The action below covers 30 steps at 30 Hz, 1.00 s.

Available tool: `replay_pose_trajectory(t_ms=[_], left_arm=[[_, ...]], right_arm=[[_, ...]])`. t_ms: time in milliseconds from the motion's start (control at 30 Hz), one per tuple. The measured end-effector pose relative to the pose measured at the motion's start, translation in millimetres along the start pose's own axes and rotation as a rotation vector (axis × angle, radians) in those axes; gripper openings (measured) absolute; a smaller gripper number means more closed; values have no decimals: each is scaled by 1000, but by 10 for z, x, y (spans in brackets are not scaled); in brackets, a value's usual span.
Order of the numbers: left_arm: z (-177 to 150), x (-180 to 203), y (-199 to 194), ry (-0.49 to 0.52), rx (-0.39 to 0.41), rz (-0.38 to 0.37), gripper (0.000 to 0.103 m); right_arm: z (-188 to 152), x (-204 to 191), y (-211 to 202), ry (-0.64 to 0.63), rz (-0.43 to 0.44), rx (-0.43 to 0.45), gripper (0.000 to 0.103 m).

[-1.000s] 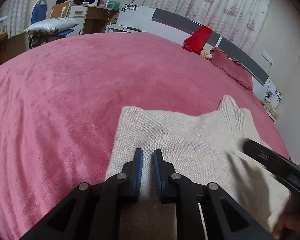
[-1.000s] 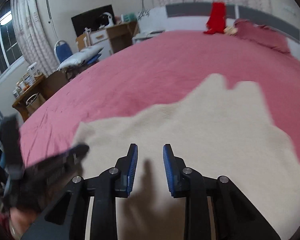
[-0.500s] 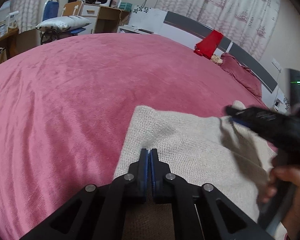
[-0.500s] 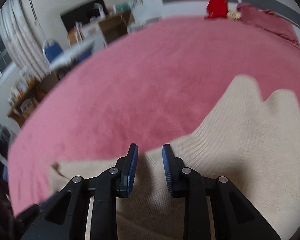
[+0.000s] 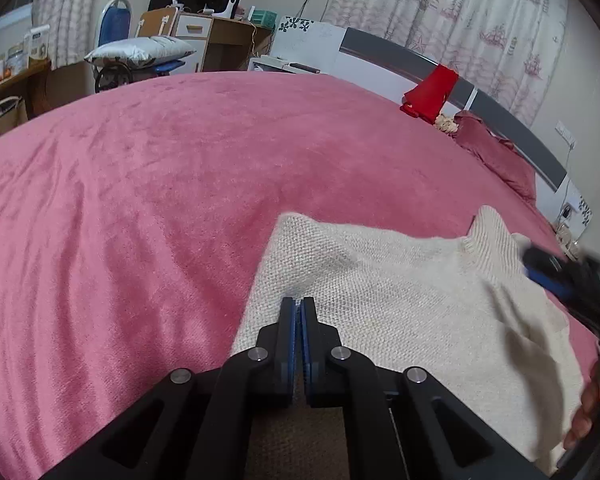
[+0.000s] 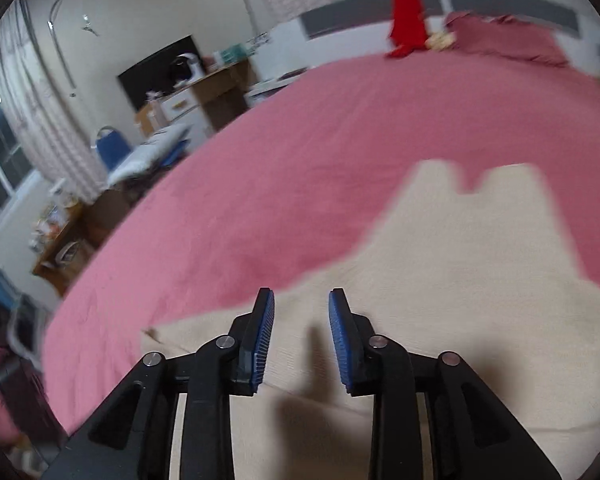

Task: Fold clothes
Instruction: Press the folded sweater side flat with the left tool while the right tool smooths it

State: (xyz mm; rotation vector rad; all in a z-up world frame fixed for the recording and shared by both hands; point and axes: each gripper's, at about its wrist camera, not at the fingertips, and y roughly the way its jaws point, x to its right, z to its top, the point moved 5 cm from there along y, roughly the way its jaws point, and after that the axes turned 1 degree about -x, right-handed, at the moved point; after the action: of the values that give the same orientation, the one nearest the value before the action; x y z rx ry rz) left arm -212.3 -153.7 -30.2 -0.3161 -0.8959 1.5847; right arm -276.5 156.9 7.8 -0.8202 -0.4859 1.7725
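A cream knitted sweater lies on the pink bedspread, its ribbed collar at the far right. My left gripper is shut, its blue pads pressed together over the sweater's near left part; whether they pinch fabric is hidden. In the right wrist view the sweater is blurred and my right gripper is open and empty above its near edge. The right gripper also shows in the left wrist view, above the collar side.
A red garment hangs on the grey headboard with a pink pillow beside it. A desk, a blue chair with a pillow and shelves stand beyond the bed's far left side.
My left gripper closed from open over the sweater. My right gripper swung across the sweater and stayed open; its view is blurred with motion.
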Motion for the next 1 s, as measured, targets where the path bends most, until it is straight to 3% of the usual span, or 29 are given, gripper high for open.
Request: replay_pose_trajectory(t_ms=[100,167,200,267,333,367,433,533,667,733,767,867,933,1000], left_arm=[[7,-12,3,-5,-1,-9,4],[10,-18,4,-7,-2,-18,4],[12,-20,4,-8,-2,-23,4],[14,11,5,9,-2,-12,3],[16,61,5,45,0,19,3],[20,88,-7,59,2,30,3],[35,133,-35,75,5,36,8],[62,164,-81,73,11,14,16],[27,184,-58,80,1,1,18],[7,189,-36,95,-4,-3,18],[4,185,-33,101,-2,-6,18],[-2,166,-18,105,-5,-20,18],[-1,167,-13,101,-8,-21,19],[-4,175,-15,103,-8,-16,19]], right_arm=[[-108,442,-219,2,-107,15,31],[-180,1002,-256,105,-184,-33,31],[-212,1319,-295,180,-205,-31,25],[-204,1651,-419,266,-200,14,18],[-156,1898,-546,320,-271,33,18],[-121,1942,-614,334,-288,39,24],[-73,1851,-754,299,-320,57,27],[-76,1466,-987,209,-250,123,27],[-338,805,-817,74,-127,50,26],[-502,878,-601,24,-180,-28,26],[-541,999,-587,63,-188,-23,24],[-619,1372,-622,202,-234,3,1],[-658,1602,-768,287,-281,32,1],[-632,1641,-925,273,-352,53,6]])
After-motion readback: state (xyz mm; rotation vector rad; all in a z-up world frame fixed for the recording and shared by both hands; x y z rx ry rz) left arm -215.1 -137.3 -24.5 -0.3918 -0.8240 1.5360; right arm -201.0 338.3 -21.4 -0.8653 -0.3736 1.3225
